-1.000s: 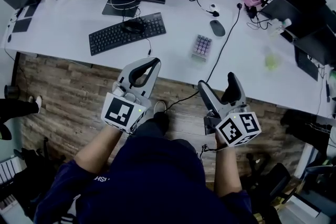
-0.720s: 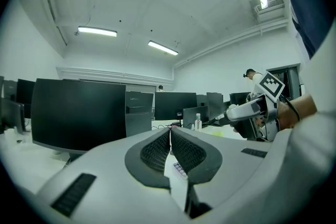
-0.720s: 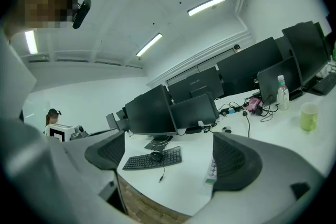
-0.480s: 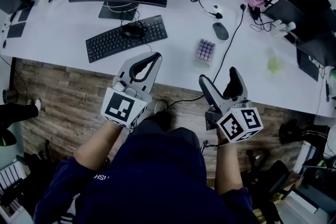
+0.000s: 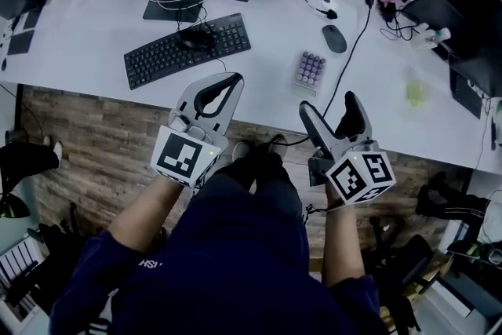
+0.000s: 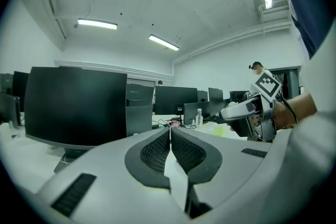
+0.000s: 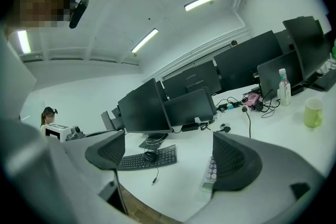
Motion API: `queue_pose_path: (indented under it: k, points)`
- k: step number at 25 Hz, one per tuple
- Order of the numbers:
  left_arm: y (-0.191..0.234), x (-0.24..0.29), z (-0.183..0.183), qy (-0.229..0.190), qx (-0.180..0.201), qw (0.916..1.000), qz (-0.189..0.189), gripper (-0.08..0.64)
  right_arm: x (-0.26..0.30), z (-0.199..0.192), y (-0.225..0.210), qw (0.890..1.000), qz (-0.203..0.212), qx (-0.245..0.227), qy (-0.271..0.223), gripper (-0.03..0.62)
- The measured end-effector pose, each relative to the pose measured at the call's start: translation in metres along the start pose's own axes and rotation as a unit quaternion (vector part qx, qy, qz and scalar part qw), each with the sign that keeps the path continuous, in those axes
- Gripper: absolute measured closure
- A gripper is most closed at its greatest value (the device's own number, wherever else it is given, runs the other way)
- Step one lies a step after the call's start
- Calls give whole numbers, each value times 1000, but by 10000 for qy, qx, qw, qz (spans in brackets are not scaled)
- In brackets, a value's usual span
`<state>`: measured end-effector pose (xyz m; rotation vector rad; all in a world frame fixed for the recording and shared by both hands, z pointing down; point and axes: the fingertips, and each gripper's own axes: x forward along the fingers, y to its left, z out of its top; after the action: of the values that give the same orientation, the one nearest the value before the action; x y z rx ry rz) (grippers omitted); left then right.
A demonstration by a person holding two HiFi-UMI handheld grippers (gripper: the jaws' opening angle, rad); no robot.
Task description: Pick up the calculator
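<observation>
"Reaching looks like the step in hand, and it is hardly under way. The calculator [image 5: 307, 71] lies flat on the table [image 5: 94, 35], well to the right of the keyboard [image 5: 187, 49], with nothing touching it."

"Sure that's the calculator?"

"Probably. It's a small slab with rows of pale purple keys, but it shows too small to make out a display."

"Which gripper takes it?"

"The right gripper [image 5: 328, 103], I'd judge. Its jaws stand wide apart with nothing between them. In the right gripper view the calculator sits just beside the right-hand jaw, and the keyboard is off to its left. The left gripper [image 5: 232, 81] has its jaws pressed together and empty. It hangs just on the person's side of the keyboard."

"And the poses?"

"Both are held out short of the table, over the wood floor [image 5: 102, 137], pointing forward and somewhat upward. The right one is further right of the keyboard."

"Next move?"

"Carry the right gripper forward, tip it down and set the jaws across the calculator's narrow width. It should also stay clear of the black cable [image 5: 345, 59] on the calculator's far side from the keyboard. The slab is thin, so the jaws would need to come right down to the tabletop."
</observation>
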<state>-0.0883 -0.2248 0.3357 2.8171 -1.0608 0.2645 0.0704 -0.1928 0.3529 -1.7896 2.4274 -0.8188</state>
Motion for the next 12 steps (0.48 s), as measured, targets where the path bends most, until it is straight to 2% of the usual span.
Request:
queue_pose_path:
  k: [12]
  points:
    - [-7, 31, -28, 322, -10, 9995, 37, 528, 25, -27, -35, 9989, 76, 400, 221, 91]
